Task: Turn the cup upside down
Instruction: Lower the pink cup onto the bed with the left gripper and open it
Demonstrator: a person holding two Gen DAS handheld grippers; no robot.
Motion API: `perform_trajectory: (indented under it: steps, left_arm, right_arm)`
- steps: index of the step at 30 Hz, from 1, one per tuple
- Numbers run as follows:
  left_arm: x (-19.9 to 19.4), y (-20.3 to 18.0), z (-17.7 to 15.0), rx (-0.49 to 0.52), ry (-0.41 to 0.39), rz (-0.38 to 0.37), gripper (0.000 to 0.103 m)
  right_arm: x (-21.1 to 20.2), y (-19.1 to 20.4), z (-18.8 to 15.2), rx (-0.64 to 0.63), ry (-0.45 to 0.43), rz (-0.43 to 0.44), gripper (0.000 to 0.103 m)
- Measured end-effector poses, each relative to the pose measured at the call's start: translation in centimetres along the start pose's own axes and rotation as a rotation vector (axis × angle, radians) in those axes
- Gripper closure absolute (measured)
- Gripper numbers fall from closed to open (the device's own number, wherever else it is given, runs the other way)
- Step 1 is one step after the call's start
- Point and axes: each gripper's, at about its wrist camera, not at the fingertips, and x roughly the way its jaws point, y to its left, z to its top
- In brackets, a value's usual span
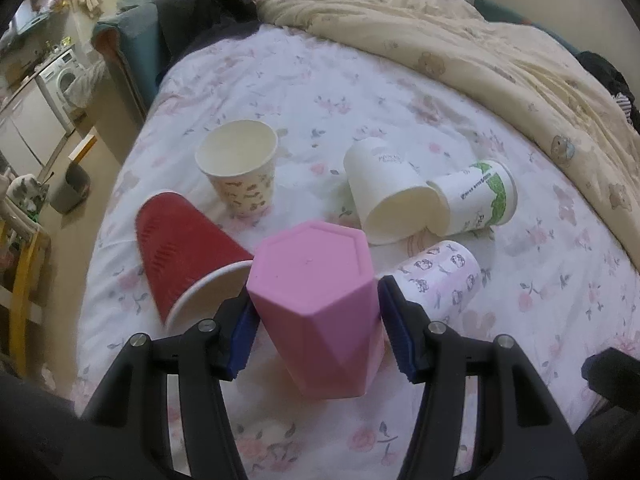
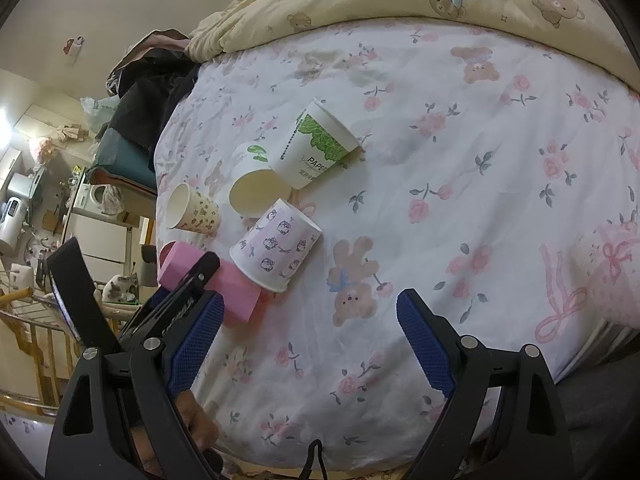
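A pink faceted cup [image 1: 316,304] stands upside down on the floral bedsheet [image 1: 400,92], base up. My left gripper [image 1: 316,334] straddles it, blue pads close beside its walls; a slight gap shows on each side, so it looks open. The pink cup also shows in the right wrist view [image 2: 232,288], partly behind the left gripper's finger. My right gripper [image 2: 308,344] is open and empty above bare sheet at the near edge of the bed.
Around the pink cup: a red cup [image 1: 180,256] on its side, an upright patterned cup [image 1: 240,168], a plain white cup [image 1: 384,192] and a green-print cup [image 1: 476,196] lying down, a purple-print cup [image 1: 440,276]. A cream duvet [image 1: 480,48] lies behind. The bed edge drops left.
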Motion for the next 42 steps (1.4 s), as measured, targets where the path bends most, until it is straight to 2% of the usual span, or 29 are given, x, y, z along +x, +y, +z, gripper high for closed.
perform_trajectory:
  steps: [8, 12, 14, 15, 16, 26, 30, 36, 42]
  left_arm:
    - [0.9, -0.7, -0.8, 0.03, 0.013, 0.014, 0.049]
    - [0.9, -0.3, -0.6, 0.012, 0.041, -0.025, 0.047]
    - [0.8, -0.4, -0.7, 0.021, 0.048, -0.025, 0.025]
    - [0.6, -0.5, -0.7, 0.027, 0.044, -0.02, 0.011]
    - [0.5, -0.6, -0.8, 0.028, 0.039, -0.021, 0.006]
    - [-0.8, -0.8, -1.2, 0.053, 0.042, -0.032, 0.005]
    - [-2.6, -0.1, -1.0, 0.045, 0.026, -0.061, 0.005]
    - [-7.5, 2.5, -0.6, 0.022, -0.052, -0.146, 0.005]
    - [-12.0, 6.8, -0.4, -0.002, -0.162, -0.144, 0.005]
  right_arm:
    - [-0.1, 0.0, 0.2, 0.004, 0.002, 0.001, 0.013]
    - [-0.1, 0.0, 0.2, 0.003, 0.003, 0.001, 0.013]
    - [-0.1, 0.1, 0.2, 0.003, 0.002, 0.001, 0.013]
    - [-0.1, 0.1, 0.2, 0.004, 0.003, 0.001, 0.013]
    - [-0.1, 0.1, 0.2, 0.004, 0.003, 0.001, 0.013]
    - [-0.2, 0.1, 0.3, -0.002, 0.002, 0.001, 0.013]
    - [-0.4, 0.1, 0.3, -0.005, -0.009, 0.001, 0.013]
    - [-0.7, 0.3, 0.2, -0.012, -0.024, 0.008, 0.013]
    - [-0.7, 1.5, -0.1, -0.082, -0.031, -0.003, 0.012]
